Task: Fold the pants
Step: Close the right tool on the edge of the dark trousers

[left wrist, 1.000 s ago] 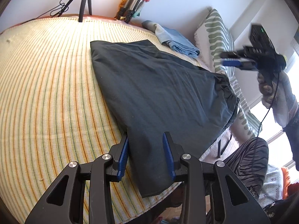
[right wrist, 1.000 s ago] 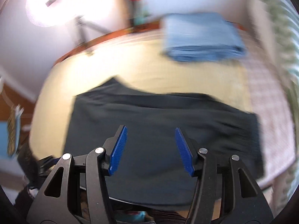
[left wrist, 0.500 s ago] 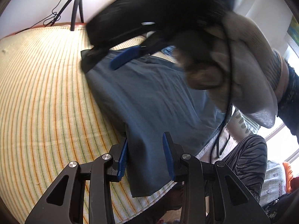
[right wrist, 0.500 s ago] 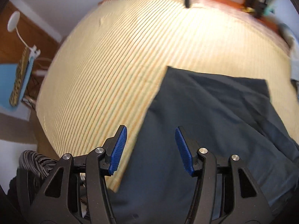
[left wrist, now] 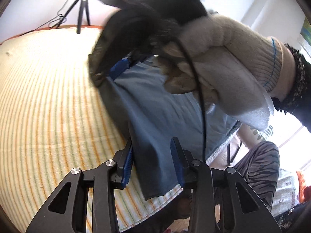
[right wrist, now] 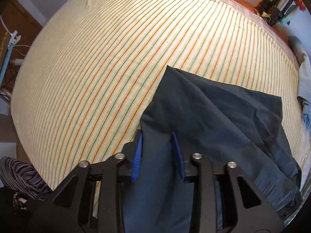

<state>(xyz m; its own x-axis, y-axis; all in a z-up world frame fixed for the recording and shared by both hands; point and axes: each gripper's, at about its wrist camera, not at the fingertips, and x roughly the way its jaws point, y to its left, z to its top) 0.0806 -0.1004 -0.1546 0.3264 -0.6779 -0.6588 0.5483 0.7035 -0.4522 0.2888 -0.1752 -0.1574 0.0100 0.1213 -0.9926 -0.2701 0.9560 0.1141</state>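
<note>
Straddling hem | dark navy cloth pants (right wrist: 213, 120) lie flat on striped yellow bedsheet (right wrist: 116, 58); left gripper (left wrist: 153, 163) jaws spread; right gripper (right wrist: 158, 155) jaws spread about cloth | soft, limp, light; pinch leg-end corners

Home bedroom: striped bedsheet (right wrist: 108, 62), tripod (left wrist: 82, 13).

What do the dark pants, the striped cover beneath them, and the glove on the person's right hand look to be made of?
Pants: thin woven cloth, matte dark blue-grey; it drapes in soft creases, likely cotton or a blend.
Striped cover: woven cotton-like sheet, matte cream with orange and green lines.
Glove: fuzzy knit, off-white with a ribbed cuff, probably cotton or wool; blur leaves it open.
</note>
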